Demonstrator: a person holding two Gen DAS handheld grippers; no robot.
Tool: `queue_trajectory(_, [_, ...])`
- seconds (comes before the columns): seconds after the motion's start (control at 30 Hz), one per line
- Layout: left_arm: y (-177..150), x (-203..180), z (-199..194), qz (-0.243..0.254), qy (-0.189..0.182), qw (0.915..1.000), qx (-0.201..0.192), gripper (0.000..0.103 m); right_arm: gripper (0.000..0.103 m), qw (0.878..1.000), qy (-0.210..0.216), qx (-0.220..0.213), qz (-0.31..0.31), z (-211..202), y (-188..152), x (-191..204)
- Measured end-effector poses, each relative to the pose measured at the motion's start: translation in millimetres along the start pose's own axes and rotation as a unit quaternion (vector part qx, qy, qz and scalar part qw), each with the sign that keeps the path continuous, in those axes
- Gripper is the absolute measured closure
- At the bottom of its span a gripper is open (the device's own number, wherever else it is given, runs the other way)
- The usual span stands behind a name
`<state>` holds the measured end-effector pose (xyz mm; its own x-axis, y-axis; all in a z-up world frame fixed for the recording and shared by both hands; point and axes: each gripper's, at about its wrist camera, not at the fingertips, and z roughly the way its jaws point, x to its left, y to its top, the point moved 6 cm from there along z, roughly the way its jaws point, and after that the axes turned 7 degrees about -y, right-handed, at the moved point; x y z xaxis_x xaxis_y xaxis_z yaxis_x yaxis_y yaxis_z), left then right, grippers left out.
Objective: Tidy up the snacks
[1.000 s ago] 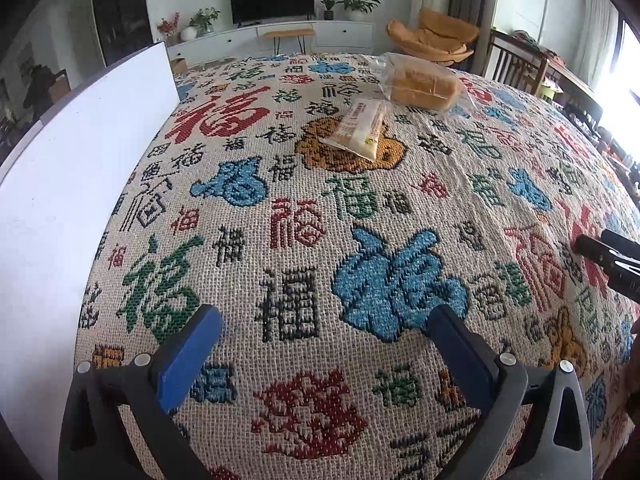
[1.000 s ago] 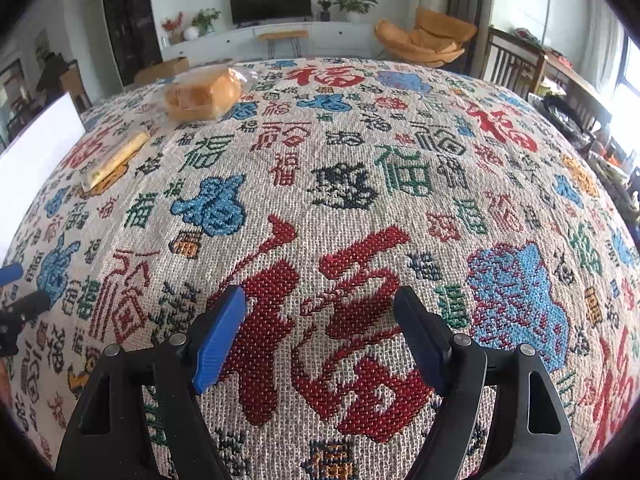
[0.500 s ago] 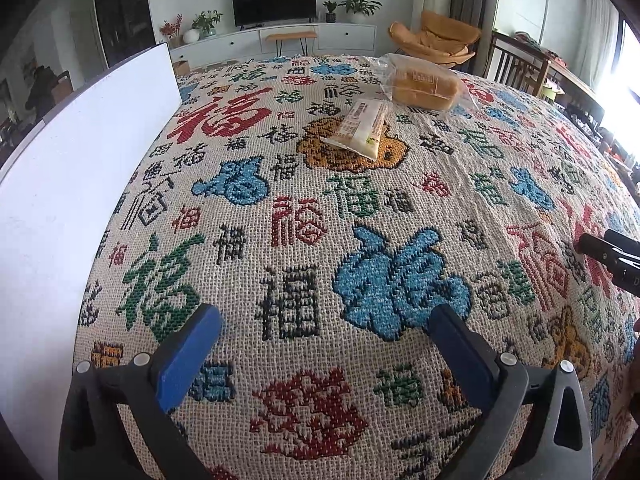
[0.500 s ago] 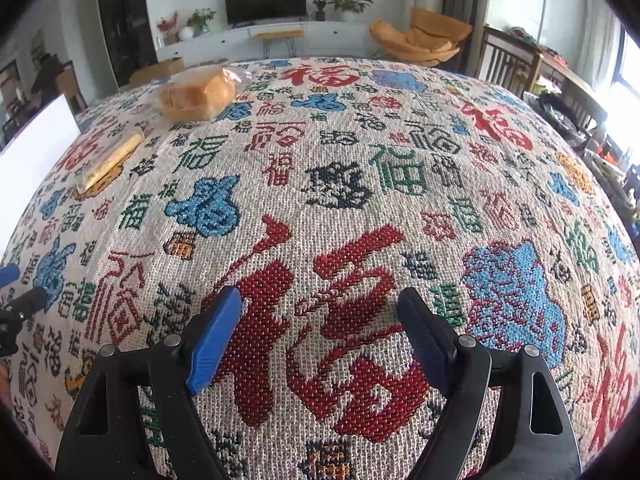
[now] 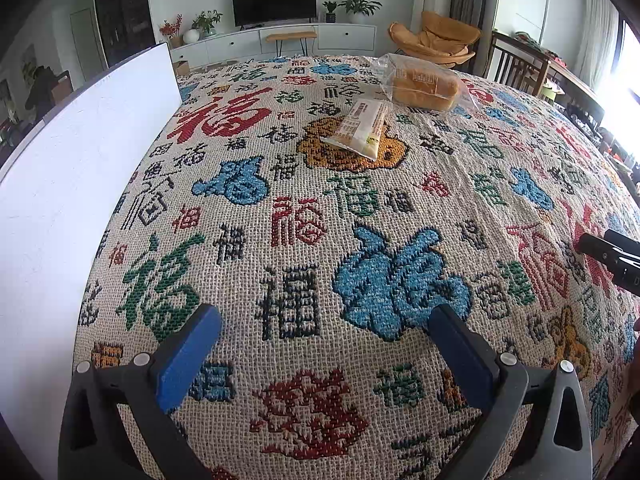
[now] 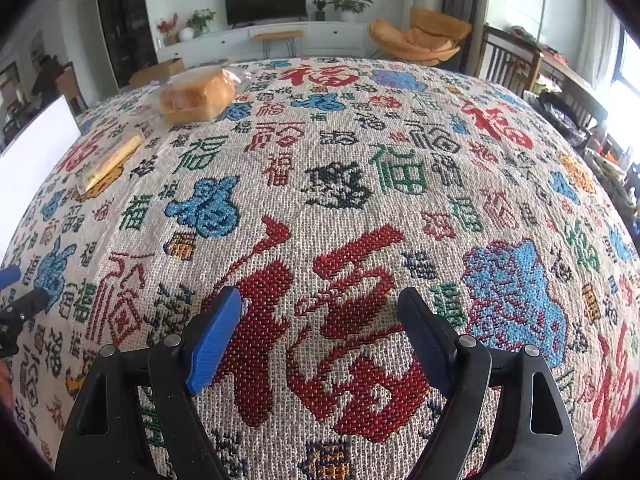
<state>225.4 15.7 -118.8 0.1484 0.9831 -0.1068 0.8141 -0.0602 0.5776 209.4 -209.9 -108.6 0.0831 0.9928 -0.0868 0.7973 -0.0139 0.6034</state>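
Snacks lie at the far side of the desk (image 5: 400,208): a bread loaf (image 5: 425,87) sealed in a clear bag in the upper right of the left view, and a flat wrapped packet (image 5: 362,127) just below it. A white board (image 5: 72,184) stands at left. The left gripper (image 5: 324,326) and right gripper (image 6: 320,312) hang wide open, empty, over the patterned cloth.

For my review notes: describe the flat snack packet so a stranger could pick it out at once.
On the patterned tablecloth, look toward the far side, right of the white board. The flat snack packet lies on an orange woven motif, just in front of the bagged bread loaf. Unlike the bulky loaf, it is thin, pale and printed.
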Motion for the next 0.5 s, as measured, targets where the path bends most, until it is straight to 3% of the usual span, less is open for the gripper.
queue_trajectory(0.5, [0.0,-0.1,-0.1,0.000,-0.001,1.0000,0.000,0.000,0.020,1.000,0.005,-0.001,0.006,0.6,0.0,-1.2])
